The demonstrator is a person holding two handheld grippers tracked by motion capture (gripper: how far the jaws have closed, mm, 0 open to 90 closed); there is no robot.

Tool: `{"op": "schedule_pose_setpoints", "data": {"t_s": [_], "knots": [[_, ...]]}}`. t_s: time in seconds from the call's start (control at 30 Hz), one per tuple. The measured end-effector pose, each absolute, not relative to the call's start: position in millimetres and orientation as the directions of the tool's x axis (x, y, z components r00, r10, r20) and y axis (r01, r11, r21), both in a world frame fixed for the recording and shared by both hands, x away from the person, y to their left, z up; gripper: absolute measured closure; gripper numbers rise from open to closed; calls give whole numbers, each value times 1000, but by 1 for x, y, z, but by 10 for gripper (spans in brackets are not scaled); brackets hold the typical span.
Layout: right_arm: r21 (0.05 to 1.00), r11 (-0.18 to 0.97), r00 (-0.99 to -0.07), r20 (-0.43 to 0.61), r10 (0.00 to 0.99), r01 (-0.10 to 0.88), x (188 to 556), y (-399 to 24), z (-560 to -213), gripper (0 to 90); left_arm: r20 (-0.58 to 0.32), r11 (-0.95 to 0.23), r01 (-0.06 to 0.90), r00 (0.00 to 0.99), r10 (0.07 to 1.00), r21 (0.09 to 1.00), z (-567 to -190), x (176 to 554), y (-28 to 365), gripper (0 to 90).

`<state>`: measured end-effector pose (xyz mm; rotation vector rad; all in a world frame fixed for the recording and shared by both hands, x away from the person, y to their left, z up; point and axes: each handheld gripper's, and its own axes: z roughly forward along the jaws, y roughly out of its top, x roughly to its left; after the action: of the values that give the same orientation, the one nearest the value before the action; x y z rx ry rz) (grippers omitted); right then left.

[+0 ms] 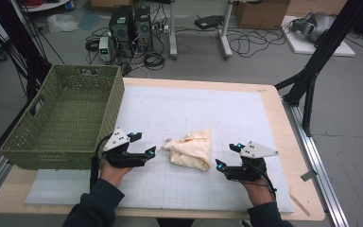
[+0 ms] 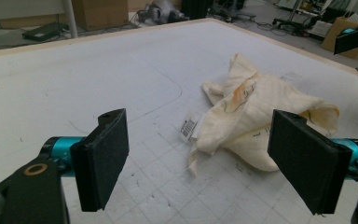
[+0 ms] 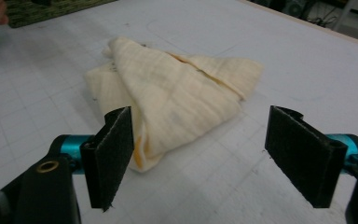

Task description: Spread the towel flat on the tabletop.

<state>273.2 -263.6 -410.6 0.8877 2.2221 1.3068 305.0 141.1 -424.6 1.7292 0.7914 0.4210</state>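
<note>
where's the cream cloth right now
In the high view the crumpled cream cloth lies on the white mat between the left gripper and the right gripper, right of the green basket.

Wide-open right gripper (image 3: 198, 154) just short of crumpled cream cloth (image 3: 177, 98)

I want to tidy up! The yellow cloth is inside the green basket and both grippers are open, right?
Not quite. The yellow cloth lies on the white mat, outside the green basket, as the high view shows. The left gripper and right gripper are open.
</note>
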Motion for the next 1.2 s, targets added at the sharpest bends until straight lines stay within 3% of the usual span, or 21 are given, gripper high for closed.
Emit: {"op": "schedule_pose_setpoints", "data": {"t_s": [0.1, 0.23, 0.4, 0.53, 0.93, 1.2], "knots": [[872, 387, -750, -35, 660, 300, 278, -252, -411, 366, -120, -141, 297, 710, 694, 944, -427, 307, 142, 217], [829, 492, -801, -92, 591, 268, 290, -223, -413, 462, -130, -138, 311, 704, 699, 940, -430, 310, 142, 217], [799, 541, -834, -95, 543, 262, 308, -192, -421, 563, -136, -141, 317, 710, 691, 938, -432, 311, 139, 230], [734, 644, -864, -164, 476, 215, 316, -175, -421, 863, -137, -149, 321, 716, 684, 935, -434, 312, 138, 241], [824, 457, -674, -129, 728, 336, 316, -238, -392, 873, -147, -153, 339, 712, 686, 928, -436, 313, 138, 263], [800, 317, -478, -44, 877, 510, 326, -289, -410, 870, -159, -155, 351, 718, 678, 924, -437, 314, 136, 281]]}}
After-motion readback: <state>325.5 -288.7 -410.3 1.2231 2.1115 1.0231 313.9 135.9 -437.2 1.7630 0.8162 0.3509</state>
